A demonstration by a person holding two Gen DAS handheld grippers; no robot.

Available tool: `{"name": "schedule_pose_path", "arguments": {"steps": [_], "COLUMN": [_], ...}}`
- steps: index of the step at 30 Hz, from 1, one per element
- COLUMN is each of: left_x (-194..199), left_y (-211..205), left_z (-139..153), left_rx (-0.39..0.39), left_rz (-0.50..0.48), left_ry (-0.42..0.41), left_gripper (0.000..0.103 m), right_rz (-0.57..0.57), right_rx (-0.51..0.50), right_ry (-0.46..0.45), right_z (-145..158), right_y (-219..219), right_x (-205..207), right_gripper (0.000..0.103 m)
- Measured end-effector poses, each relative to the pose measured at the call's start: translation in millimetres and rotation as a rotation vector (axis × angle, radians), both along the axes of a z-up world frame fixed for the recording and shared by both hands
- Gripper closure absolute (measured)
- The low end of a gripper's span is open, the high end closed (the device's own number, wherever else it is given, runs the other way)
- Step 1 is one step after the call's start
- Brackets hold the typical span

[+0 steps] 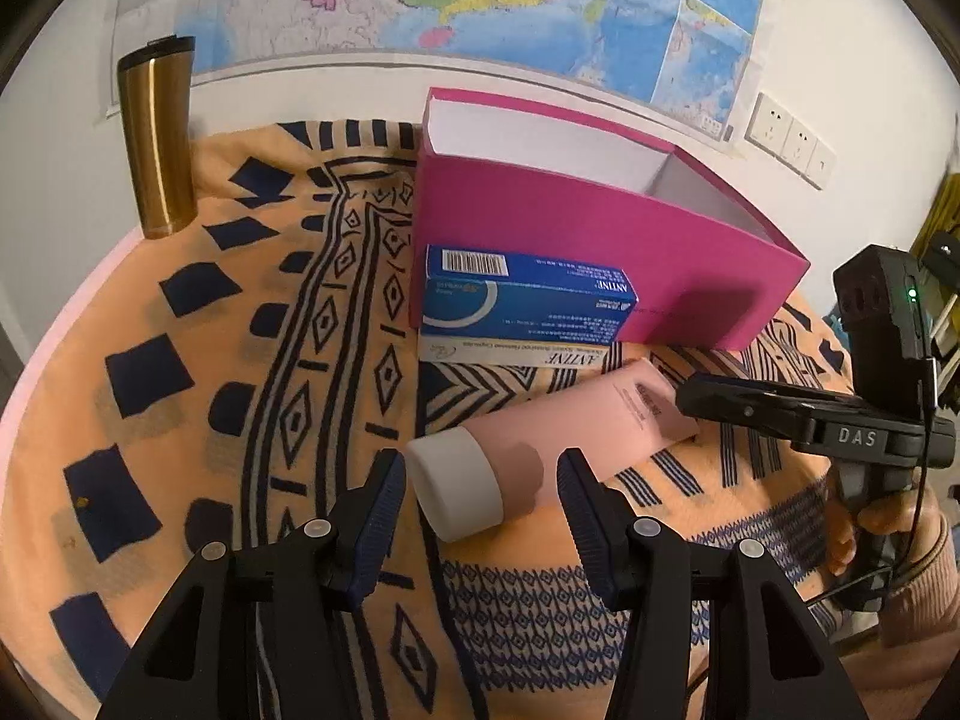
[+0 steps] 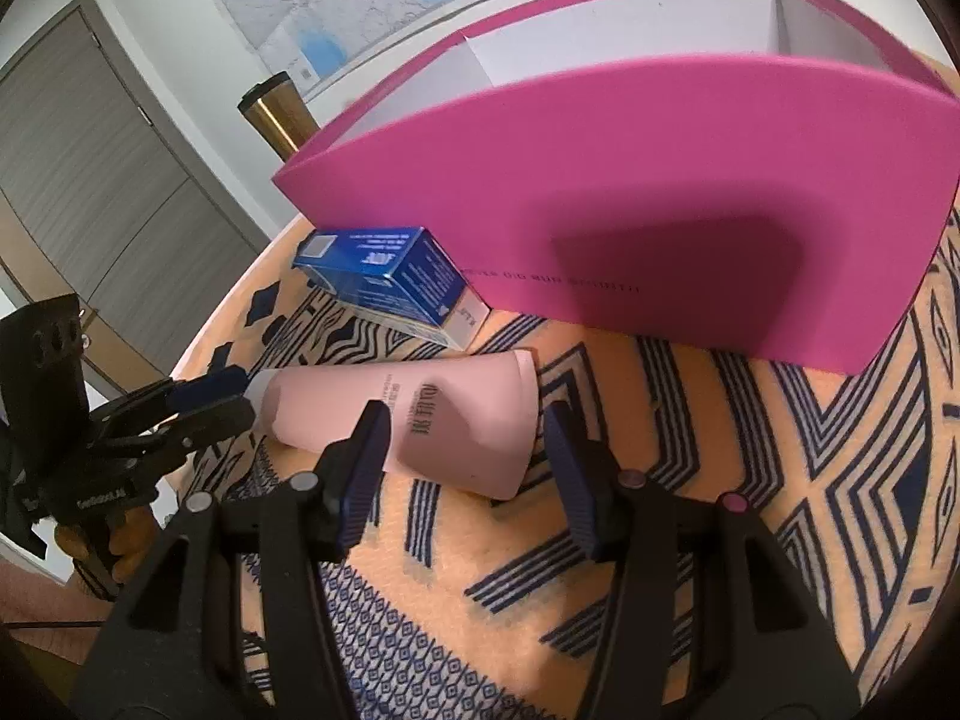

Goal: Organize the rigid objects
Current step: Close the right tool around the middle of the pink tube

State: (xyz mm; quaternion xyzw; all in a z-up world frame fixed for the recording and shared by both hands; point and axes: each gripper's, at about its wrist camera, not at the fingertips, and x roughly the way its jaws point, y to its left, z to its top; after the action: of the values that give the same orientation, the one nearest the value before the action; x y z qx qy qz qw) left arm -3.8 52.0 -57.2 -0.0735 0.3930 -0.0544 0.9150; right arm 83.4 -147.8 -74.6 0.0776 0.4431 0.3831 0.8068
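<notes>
Pink tube lies on patterned cloth before magenta box — left tool parted around white cap, right tool parted over crimped end, neither gripping.

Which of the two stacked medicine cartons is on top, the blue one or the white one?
The blue carton is on top. It lies flat on the white carton, whose edge shows beneath it. Both sit against the pink box.
</notes>
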Motion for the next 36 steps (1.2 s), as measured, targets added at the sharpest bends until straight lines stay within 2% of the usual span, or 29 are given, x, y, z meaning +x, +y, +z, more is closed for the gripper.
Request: {"name": "schedule_pose_path", "arguments": {"steps": [19, 27, 36], "left_x": [7, 9, 10], "left_y": [-4, -5, -9], "left_z": [-7, -6, -5], "left_rx": [-0.012, -0.008, -0.009], "left_rz": [-0.008, -0.002, -0.015], "left_ry": [0.042, 0.044, 0.046], "left_gripper": [0.050, 0.050, 0.050], "right_rz": [0.006, 0.008, -0.001], "right_rx": [0.029, 0.100, 0.114], "right_ry": [0.033, 0.085, 0.085], "right_z": [-5, -7, -3], "right_y": [5, -5, -12], "right_x": [5, 6, 0], "right_gripper": [0.046, 0.043, 0.043]}}
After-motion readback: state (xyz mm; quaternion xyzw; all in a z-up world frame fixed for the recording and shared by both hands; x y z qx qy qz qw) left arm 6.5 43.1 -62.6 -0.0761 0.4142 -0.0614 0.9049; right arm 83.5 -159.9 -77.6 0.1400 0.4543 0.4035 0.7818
